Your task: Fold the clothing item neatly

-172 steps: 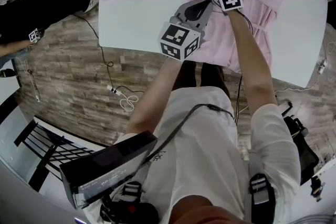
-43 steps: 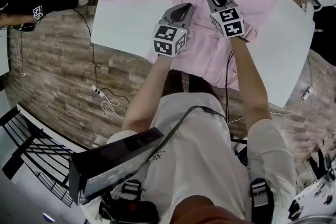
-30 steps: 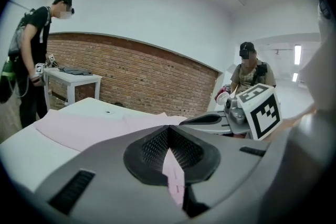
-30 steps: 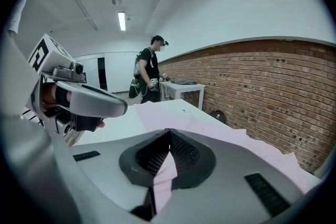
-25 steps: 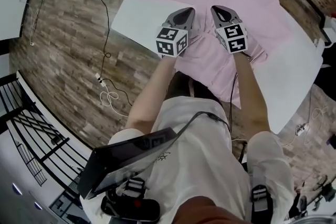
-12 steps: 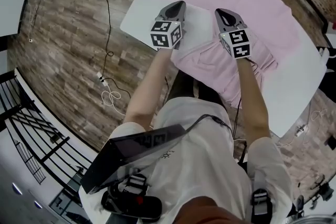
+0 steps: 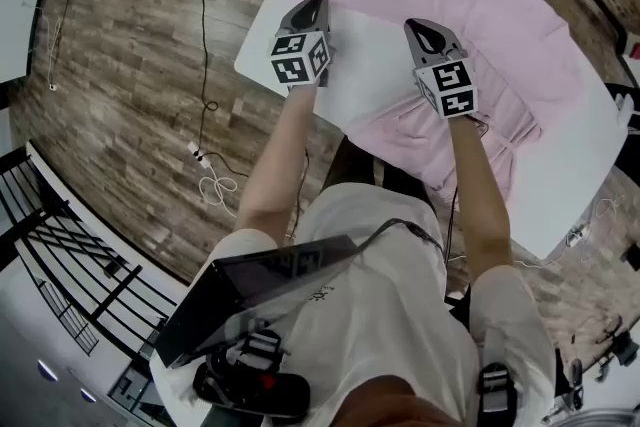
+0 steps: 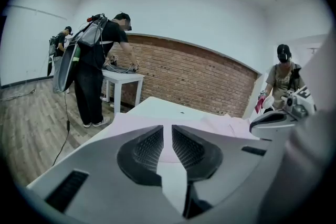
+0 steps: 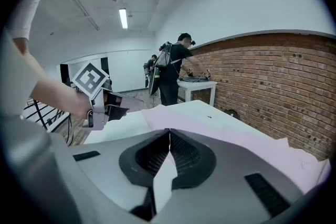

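The pink shirt [image 7: 500,25] lies spread on the white table [image 7: 575,180], its near part bunched. The left tool [image 7: 312,5], at the shirt's left edge, has just been parting its jaws slightly, with nothing between them. The right tool [image 7: 420,25], over the shirt's bunched part, is clenched and empty. Probable step: repositioning between folds. Next, the left edge needs grasping and carrying inward.

white table [image 7: 565,177] on wood floor [image 7: 130,65], cable [image 7: 218,185] beside it, brick wall [image 8: 199,78] behind.

left tool [image 7: 311,5]: jaws just opening, empty | right tool [image 7: 421,26]: jaws together, empty
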Action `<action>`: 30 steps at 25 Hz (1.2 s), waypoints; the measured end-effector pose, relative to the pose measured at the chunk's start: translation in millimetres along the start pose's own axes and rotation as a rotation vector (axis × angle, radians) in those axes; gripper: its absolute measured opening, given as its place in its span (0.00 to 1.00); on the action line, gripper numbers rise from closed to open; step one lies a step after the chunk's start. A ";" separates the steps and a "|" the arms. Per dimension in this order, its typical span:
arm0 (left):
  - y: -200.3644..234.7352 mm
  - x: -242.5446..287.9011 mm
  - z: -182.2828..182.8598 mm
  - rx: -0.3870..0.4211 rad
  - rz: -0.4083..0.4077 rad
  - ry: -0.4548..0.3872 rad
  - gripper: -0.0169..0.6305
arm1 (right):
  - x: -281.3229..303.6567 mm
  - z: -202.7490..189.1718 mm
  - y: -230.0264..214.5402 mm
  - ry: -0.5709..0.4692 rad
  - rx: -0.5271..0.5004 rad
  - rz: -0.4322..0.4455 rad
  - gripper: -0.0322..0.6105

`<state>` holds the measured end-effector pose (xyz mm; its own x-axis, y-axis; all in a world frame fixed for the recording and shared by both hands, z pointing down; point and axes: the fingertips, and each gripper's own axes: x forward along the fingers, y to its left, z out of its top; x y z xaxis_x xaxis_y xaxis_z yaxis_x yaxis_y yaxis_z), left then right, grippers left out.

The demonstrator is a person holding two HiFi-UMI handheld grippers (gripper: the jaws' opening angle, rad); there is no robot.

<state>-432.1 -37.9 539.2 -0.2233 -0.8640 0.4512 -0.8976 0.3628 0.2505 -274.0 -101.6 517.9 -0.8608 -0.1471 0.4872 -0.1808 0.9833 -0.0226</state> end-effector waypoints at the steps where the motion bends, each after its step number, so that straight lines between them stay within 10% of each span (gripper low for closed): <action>1: 9.2 2.0 -1.8 -0.010 0.017 0.007 0.09 | 4.0 -0.1 1.2 0.004 0.000 0.004 0.06; 30: 139.3 31.5 -44.1 -0.314 0.297 0.191 0.25 | 49.9 -10.8 -9.5 0.081 0.025 -0.003 0.06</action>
<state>-547.4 0.8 626.1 -0.3525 -0.6380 0.6846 -0.6409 0.6977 0.3202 -310.0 -117.1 551.8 -0.8191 -0.1403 0.5563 -0.1965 0.9796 -0.0423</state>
